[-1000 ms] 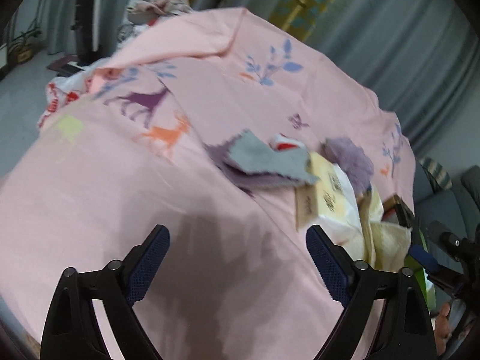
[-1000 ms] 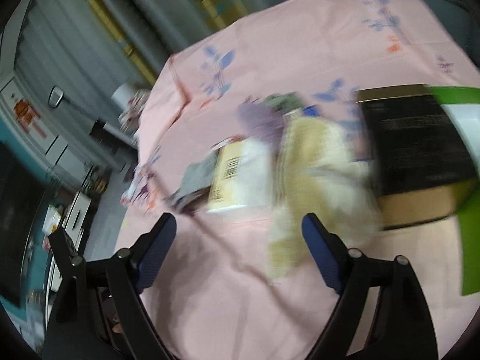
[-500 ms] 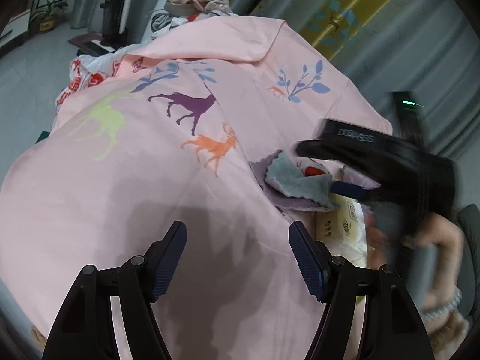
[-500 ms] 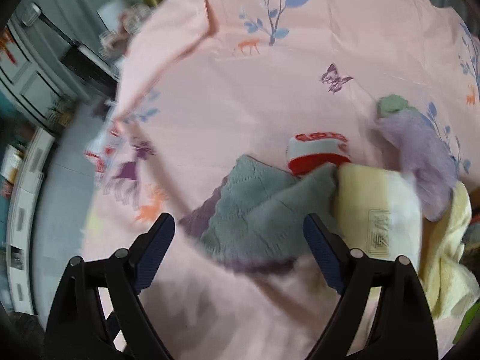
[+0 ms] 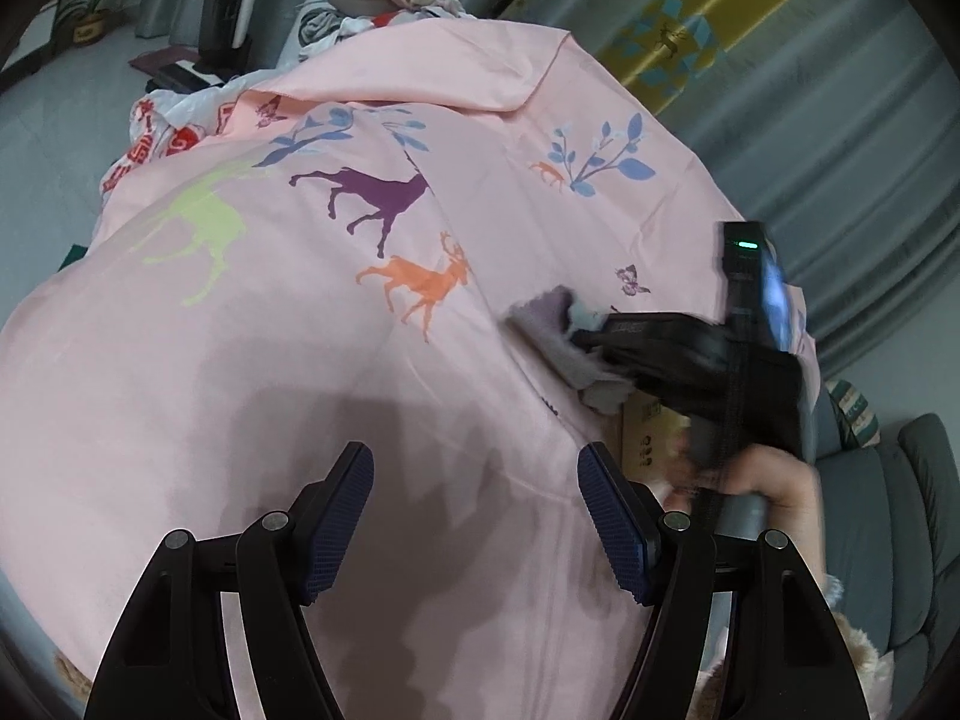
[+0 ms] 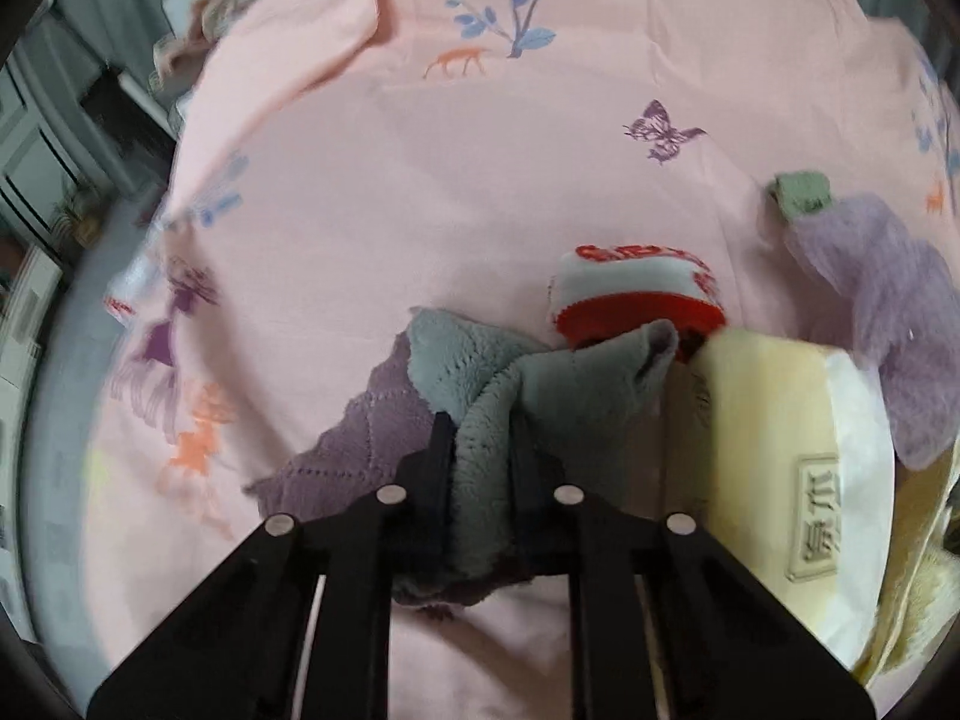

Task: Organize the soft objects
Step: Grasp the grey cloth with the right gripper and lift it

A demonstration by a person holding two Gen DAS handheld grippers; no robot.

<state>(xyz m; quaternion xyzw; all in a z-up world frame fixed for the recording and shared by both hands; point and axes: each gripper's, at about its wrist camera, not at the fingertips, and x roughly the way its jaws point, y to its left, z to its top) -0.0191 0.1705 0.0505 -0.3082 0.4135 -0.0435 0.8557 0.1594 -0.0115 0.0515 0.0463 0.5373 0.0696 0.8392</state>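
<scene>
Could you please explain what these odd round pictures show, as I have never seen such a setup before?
A person holds a hand-held two-finger gripper in each hand, each with a wide-angle camera looking along its fingers. The left gripper is open over a pink bedsheet with nothing between its fingers; its view also shows the other gripper. The right gripper is shut on a grey-green cloth lying over a purple cloth. Beside them lie a cream packet, a red-and-white roll and a lilac fluffy cloth.
</scene>
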